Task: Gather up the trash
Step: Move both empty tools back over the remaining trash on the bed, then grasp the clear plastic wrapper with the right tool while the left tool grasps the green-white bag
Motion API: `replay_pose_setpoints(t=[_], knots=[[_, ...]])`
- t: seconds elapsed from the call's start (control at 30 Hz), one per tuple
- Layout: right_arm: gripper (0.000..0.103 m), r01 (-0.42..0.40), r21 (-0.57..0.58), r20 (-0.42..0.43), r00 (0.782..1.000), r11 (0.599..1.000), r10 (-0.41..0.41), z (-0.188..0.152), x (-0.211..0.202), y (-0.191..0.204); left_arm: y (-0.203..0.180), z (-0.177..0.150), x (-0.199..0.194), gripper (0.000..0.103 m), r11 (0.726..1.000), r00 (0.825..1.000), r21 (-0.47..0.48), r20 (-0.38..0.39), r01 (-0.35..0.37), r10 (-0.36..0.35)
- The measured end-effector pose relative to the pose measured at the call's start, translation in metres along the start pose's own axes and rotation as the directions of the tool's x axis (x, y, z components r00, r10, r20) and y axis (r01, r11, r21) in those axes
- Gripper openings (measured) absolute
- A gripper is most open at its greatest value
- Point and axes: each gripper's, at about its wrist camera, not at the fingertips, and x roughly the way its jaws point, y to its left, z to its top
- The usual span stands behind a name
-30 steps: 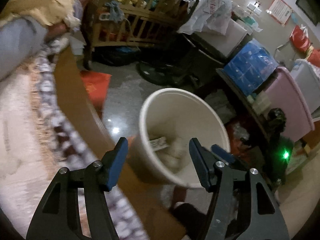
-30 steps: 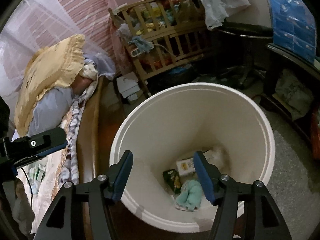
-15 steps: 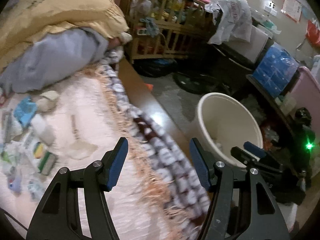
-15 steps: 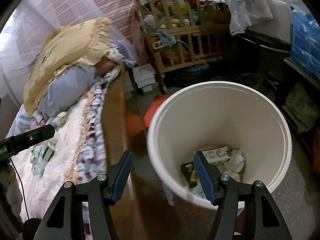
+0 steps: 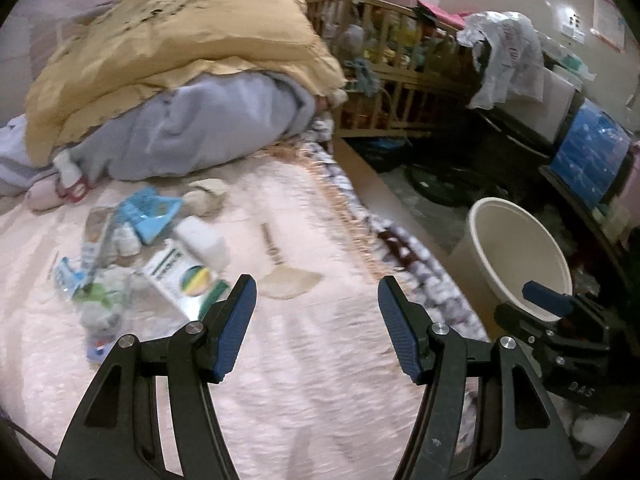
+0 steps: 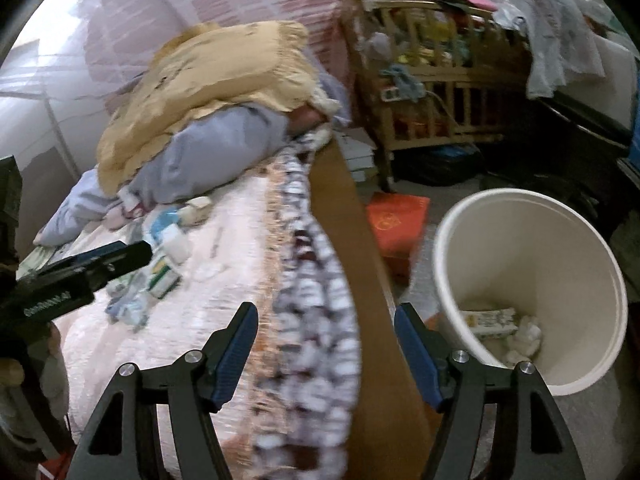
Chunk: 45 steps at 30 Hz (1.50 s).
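Trash lies scattered on the bed: in the left wrist view we find the litter at 9 o'clock from the left gripper, well apart from its tips.

1. Bed. We see a pale pink cover with a patterned fringe along its edge and a wooden side board beyond it. At 12 o'clock in the left view, a yellow quilt lies on top of a grey blanket.

2. Bucket. We locate this white container on the floor beside the bed, at 3 o'clock in the right wrist view. It holds a printed carton and crumpled white tissues at the bottom.

3. Litter group. We identify a white and green box, a blue packet, a white cup and smaller blurred wrappers. A flat beige scrap lies at 11 o'clock, just ahead of the left fingertips.

4. Left gripper. We read its jaws as parted about halfway, with nothing between them.

5. Right gripper. Its jaws have just been opening and stand about half apart, holding nothing; they hang over the fringe and side board.
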Motion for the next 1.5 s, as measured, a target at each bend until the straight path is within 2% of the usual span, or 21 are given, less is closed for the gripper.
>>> replay_pose_setpoints(t=[0.5, 0.8, 1.0, 1.17, 1.23, 1.37, 1.43, 1.47, 1.5], knots=[[0.069, -0.110, -0.121, -0.070, 0.992, 0.987, 0.102, -0.007, 0.027, 0.087, 0.073, -0.029, -0.025, 0.062, 0.990, 0.995, -0.104, -0.022, -0.097, 0.095], [0.070, -0.193, -0.177, -0.141, 0.976, 0.965, 0.169, -0.013, 0.052, 0.129, 0.138, -0.057, -0.042, 0.062, 0.967, 0.983, -0.176, -0.059, -0.183, 0.175], [0.070, -0.268, -0.204, -0.206, 0.952, 0.942, 0.226, -0.010, 0.077, 0.156, 0.174, -0.069, -0.045, 0.062, 0.949, 0.975, -0.224, -0.083, -0.220, 0.206], [0.071, -0.354, -0.239, -0.283, 0.916, 0.904, 0.284, -0.009, 0.102, 0.185, 0.197, -0.074, -0.042, 0.062, 0.933, 0.973, -0.278, -0.106, -0.228, 0.206], [0.071, -0.388, -0.235, -0.313, 0.898, 0.891, 0.308, -0.007, 0.115, 0.199, 0.202, -0.074, -0.041, 0.062, 0.931, 0.973, -0.283, -0.109, -0.228, 0.205], [0.071, -0.404, -0.247, -0.356, 0.883, 0.880, 0.306, -0.004, 0.142, 0.221, 0.207, -0.068, -0.037, 0.062, 0.932, 0.975, -0.289, -0.106, -0.217, 0.194], [0.070, -0.431, -0.231, -0.379, 0.866, 0.872, 0.328, -0.003, 0.156, 0.227, 0.209, -0.063, -0.030, 0.062, 0.935, 0.977, -0.285, -0.107, -0.209, 0.185], [0.067, -0.434, -0.230, -0.383, 0.863, 0.871, 0.329, -0.003, 0.161, 0.228, 0.209, -0.060, -0.026, 0.062, 0.937, 0.977, -0.281, -0.110, -0.206, 0.182], [0.051, -0.426, -0.241, -0.385, 0.867, 0.872, 0.318, -0.005, 0.167, 0.231, 0.210, -0.058, -0.020, 0.062, 0.939, 0.977, -0.277, -0.115, -0.205, 0.180]])
